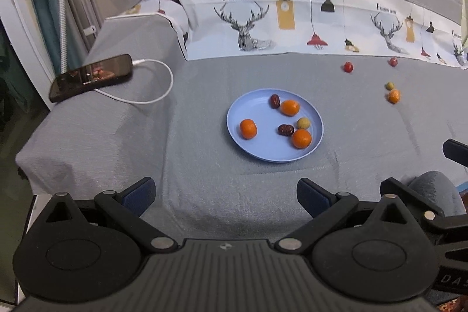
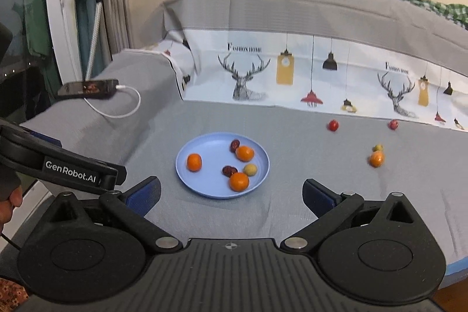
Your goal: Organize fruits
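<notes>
Left gripper (image 1: 225, 195) jaws spread wide, nothing between them, low centre of the left wrist view. Right gripper (image 2: 231, 195) likewise wide and empty, low centre of its own view. Both hang above the grey cloth (image 1: 190, 180), clear of every fruit.

Blue plate (image 1: 275, 125) sits ahead of both tools, mid-frame, slightly right of centre in the left view and just left of centre in the right view. It holds three oranges, two dark dates and one yellowish fruit, spread loosely.

Key relation: the loose fruit lies up and right of the plate. Stray orange (image 2: 376, 158) touches or nearly touches a small green fruit (image 2: 378, 148), right of frame in both views. Two red fruits (image 2: 333, 125) farther back, near the printed fabric edge (image 2: 292, 104). My read: right gripper is nearer these, so it likely takes the orange; round fruit, no long axis to match.

Room: open cloth all round the strays. Phone (image 1: 90, 77) with white cable (image 1: 158, 89) upper left, well apart.
</notes>
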### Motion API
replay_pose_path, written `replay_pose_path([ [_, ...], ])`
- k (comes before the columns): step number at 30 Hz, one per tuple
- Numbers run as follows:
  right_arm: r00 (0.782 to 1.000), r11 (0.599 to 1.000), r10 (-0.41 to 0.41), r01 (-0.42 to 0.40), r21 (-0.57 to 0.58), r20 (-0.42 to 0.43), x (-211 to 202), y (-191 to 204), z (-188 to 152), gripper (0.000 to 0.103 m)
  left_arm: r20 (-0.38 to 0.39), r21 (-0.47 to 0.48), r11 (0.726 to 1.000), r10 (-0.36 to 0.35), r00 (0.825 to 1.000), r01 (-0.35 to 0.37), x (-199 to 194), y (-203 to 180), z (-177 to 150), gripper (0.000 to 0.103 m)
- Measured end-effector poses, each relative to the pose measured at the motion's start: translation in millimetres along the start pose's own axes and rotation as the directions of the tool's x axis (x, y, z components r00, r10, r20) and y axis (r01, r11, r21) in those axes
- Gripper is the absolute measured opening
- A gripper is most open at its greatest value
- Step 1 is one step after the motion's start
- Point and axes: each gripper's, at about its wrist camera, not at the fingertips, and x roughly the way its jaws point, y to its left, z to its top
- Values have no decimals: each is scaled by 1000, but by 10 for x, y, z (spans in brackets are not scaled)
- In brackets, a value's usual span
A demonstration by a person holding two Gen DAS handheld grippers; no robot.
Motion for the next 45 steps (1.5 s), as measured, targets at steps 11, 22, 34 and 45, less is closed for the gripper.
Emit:
replay_pose_path([
  [11, 999, 1000, 2, -2, 8, 48, -202, -17, -28, 102, 40, 23, 1000, 9, 999, -10, -180, -75, -40, 103],
  [22, 1000, 997, 10, -10, 74, -8, 46, -261, -39, 102, -26, 56, 998, -23, 999, 25, 74, -255, 151, 103],
  [34, 996, 971, -74, 85, 222, -59, 457, -1063, 28, 102, -113, 85, 996, -12, 994, 22, 680, -656, 610, 103],
  [45, 955, 892, -263, 296, 343, -140, 1227, -2106, -34, 102, -105, 143, 984, -92, 990, 106, 1581, -1597, 1263, 103],
])
